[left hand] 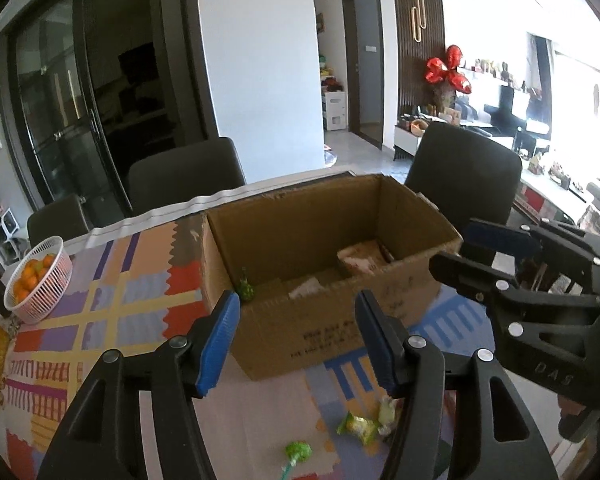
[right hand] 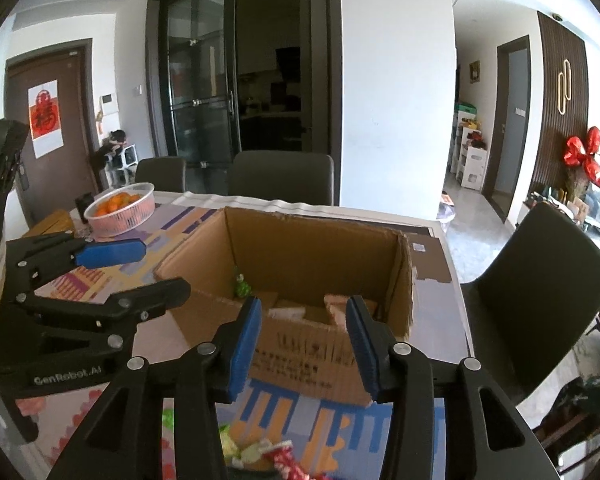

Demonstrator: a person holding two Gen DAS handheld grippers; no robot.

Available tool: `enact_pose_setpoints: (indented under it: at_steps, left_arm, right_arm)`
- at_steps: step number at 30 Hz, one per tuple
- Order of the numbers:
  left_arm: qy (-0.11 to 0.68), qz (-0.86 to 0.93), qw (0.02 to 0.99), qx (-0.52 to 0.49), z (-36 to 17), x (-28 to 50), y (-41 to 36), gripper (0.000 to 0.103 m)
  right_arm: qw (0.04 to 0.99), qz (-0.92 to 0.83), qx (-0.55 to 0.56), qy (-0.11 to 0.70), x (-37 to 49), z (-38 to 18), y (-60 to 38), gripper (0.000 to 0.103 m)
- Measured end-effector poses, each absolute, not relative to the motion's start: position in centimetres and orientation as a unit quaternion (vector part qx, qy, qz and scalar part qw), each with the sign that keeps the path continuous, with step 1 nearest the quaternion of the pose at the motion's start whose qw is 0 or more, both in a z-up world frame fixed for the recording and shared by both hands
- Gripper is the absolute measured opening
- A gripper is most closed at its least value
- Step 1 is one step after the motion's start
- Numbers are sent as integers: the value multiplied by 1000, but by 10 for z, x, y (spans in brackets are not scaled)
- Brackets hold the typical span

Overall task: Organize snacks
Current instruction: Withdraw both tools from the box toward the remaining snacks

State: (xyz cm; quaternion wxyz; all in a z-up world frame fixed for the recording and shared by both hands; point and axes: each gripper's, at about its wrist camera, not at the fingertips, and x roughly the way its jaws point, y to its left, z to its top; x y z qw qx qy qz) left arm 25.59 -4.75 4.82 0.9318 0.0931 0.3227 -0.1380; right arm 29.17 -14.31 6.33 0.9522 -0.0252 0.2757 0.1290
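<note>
Both the left hand-held gripper (left hand: 296, 336) and the right hand-held gripper (right hand: 304, 344) are released and empty, so it seems best to lower one straight over a green wrapped snack (left hand: 358, 428) on the surface before the open brown cardboard box (left hand: 320, 264)

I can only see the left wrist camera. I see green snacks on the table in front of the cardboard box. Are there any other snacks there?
Observer: Yes. The right wrist view shows a red-and-white crinkly snack packet on the colourful patterned tablecloth, in front of the brown cardboard box.
Child: Is anything stuck on the box?
Observer: A small white label sits on the cardboard flap folded outward on its right side.
Child: Is there anything fun on the walls?
Observer: A white paper sheet with a red emblem hangs on a brown wooden door at the far left.
</note>
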Motion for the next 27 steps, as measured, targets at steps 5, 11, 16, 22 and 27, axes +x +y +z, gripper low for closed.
enact_pose_setpoints:
  at_steps: [5, 11, 16, 22, 27]
  left_arm:
    - [324, -144, 930, 99, 41, 235, -51, 59]
    - [337, -151, 923, 106, 28, 219, -56, 59]
    - [352, -158, 917, 98, 14, 211, -58, 59]
    - [377, -165, 907, 92, -9, 206, -57, 59]
    - [393, -169, 899, 90, -27, 204, -58, 59]
  right_arm:
    - [950, 132, -31, 281, 274, 58, -145, 45]
    - [945, 138, -33, 295, 259, 47, -148, 45]
    - [940, 139, -33, 310, 251, 36, -150, 45]
    - [933, 138, -24, 331, 244, 17, -154, 45]
    - [923, 141, -24, 357, 240, -4, -151, 45]
